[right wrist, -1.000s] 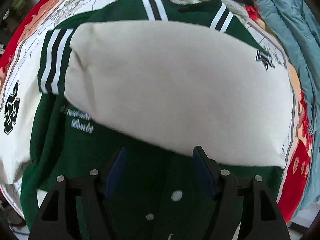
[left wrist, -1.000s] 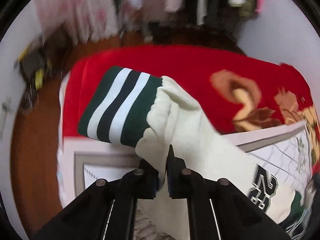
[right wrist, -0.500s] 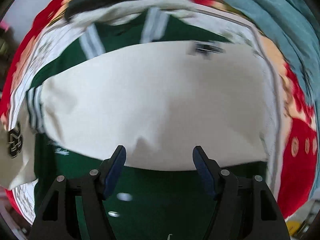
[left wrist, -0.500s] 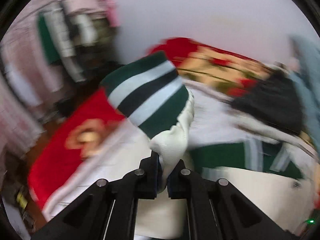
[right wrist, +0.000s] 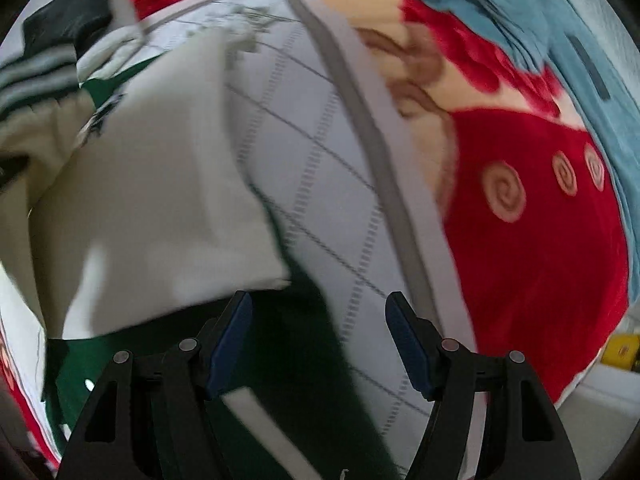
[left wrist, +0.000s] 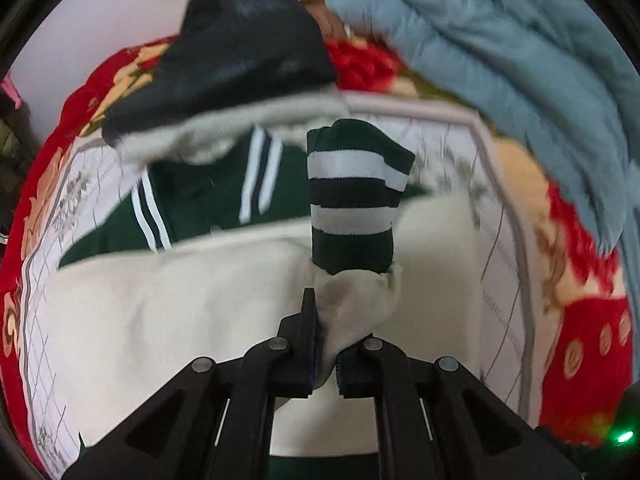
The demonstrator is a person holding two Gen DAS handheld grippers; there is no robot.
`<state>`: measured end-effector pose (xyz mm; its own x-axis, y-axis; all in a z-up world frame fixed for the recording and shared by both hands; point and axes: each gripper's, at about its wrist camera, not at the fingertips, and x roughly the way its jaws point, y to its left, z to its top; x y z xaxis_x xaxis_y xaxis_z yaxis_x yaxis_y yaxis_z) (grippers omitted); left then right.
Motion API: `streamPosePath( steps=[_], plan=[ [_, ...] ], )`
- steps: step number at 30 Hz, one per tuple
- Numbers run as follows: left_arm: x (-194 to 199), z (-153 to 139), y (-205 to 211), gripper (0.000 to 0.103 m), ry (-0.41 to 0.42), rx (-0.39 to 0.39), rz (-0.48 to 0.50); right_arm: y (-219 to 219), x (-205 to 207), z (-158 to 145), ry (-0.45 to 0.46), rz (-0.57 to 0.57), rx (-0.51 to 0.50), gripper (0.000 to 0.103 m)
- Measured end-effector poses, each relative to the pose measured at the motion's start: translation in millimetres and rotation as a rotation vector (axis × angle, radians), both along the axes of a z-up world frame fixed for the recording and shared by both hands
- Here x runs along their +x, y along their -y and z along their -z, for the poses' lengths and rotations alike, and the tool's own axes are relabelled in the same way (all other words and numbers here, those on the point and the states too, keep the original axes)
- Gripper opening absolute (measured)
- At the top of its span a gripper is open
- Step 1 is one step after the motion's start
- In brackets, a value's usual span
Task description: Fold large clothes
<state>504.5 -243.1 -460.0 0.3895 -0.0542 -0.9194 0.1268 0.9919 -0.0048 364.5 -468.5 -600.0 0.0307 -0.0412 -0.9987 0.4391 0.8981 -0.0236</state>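
While pinched, sleeve (left wrist: 356,312) between left tongs (left wrist: 325,354).

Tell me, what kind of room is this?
Probably a bedroom. A green and cream jacket lies on what looks like a bed, spread with a red flowered blanket and a white quilted sheet. A rumpled blue cover is heaped at one side.
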Motion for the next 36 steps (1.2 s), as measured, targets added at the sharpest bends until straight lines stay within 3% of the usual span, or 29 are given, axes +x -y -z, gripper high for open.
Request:
streamPosePath(
  steps=[3,5,6,7,8,13,19,21,23,25,26,29,34,36],
  plan=[
    [-8.7,1.0,-10.0,0.014,-0.024,-0.028,-0.010,22.8,-7.8,1.8,-0.005,0.039,0.087,0.071],
    [-11.8,-4.2,-20.8,0.032,-0.049,-0.065,-0.015,34.3,-7.0,-0.3,0.004,0.060,0.155,0.071],
    [-14.3,-4.0,-24.4,0.058,-0.054,-0.078,-0.012,39.8,-4.2,-2.7,0.008,0.067,0.193,0.071],
    [-15.7,-6.6,-30.7,0.091,-0.058,-0.095,-0.012,43.7,-0.2,-5.6,0.014,0.067,0.227,0.071],
    [-17.0,-7.7,-36.9,0.101,-0.056,-0.107,-0.016,46.6,5.1,-9.1,0.026,0.066,0.263,0.071],
    [-29.2,-26.5,-101.9,0.103,-0.042,-0.129,-0.130,45.4,48.4,-30.8,0.120,0.048,0.406,0.071],
    [-48.8,-21.7,-206.7,0.103,-0.025,0.093,-0.372,-6.0,126.7,-25.0,0.188,-0.113,0.421,0.073],
    [-53.8,-11.4,-236.4,0.103,-0.043,0.152,-0.441,-25.7,156.3,-7.8,0.169,-0.188,0.395,0.073],
    [-59.1,2.0,-269.1,0.103,-0.076,0.206,-0.518,-48.7,179.0,20.9,0.071,-0.279,0.326,0.073],
    [-64.5,12.1,-292.8,0.103,-0.094,0.243,-0.574,-61.1,184.0,43.3,-0.013,-0.312,0.292,0.058],
    [-65.7,15.6,-300.6,0.103,-0.102,0.252,-0.593,-66.5,182.5,45.9,-0.006,-0.324,0.273,0.040],
    [-65.0,21.3,-314.2,0.103,-0.115,0.248,-0.625,-73.0,166.6,30.8,0.039,-0.320,0.236,0.008],
    [-42.7,28.5,-302.8,0.103,-0.105,0.220,-0.586,-17.1,115.0,7.9,0.073,-0.017,0.218,0.008],
    [-25.6,41.3,-295.8,0.103,-0.111,0.244,-0.551,-2.5,99.8,8.6,0.061,0.031,0.182,0.008]
  ],
)
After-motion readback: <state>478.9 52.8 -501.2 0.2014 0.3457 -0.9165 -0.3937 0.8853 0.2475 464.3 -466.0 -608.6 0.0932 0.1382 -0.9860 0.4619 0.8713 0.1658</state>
